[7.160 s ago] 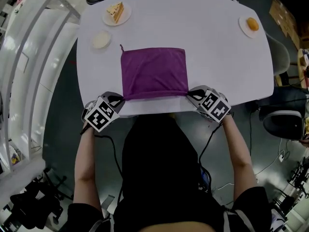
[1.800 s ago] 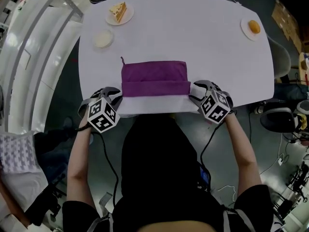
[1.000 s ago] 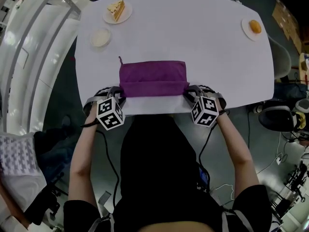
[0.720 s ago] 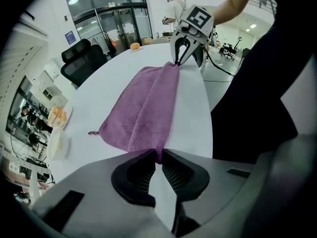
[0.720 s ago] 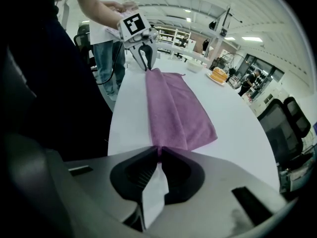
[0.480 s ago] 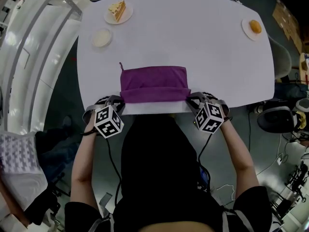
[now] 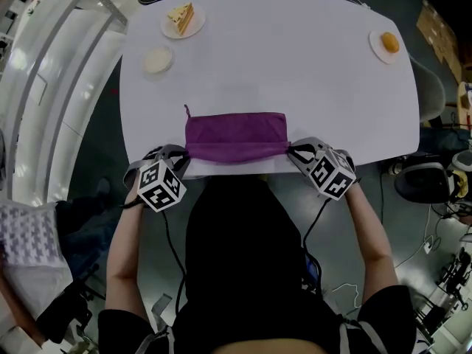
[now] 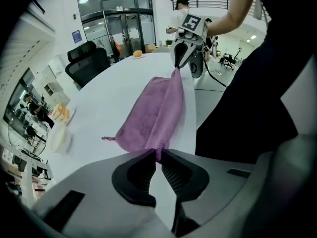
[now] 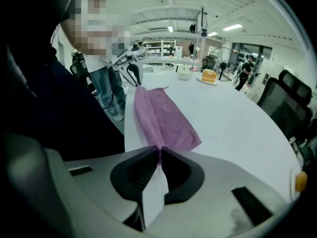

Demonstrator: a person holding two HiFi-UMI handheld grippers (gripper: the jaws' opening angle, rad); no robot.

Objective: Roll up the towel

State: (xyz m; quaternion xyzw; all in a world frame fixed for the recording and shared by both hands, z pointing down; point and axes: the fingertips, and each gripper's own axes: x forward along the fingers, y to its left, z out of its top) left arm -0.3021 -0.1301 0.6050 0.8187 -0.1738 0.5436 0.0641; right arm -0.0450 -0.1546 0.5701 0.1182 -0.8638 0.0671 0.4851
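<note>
My left claw [image 8: 158, 155] and right claw [image 9: 159, 152], jaws almost closed, each pinch a near corner of the purple towel [image 7: 236, 135] at the table's [image 7: 310, 72] near edge, and an uneven pull could slip the thin cloth out, spoiling the roll.

The towel [image 7: 236, 135] pinched in both tools is purple cloth, soft and matt, with a slightly fuzzy nap, and it hangs limp. The left tool [image 8: 158, 152] and the right tool [image 9: 159, 150] look like matt grey plastic, each with black, ribbed, rubbery-looking pads [image 8: 175, 176] at the tips. Beneath the tools the bench [image 7: 295, 65] is white, smooth and even, with only a faint dull sheen.
</note>
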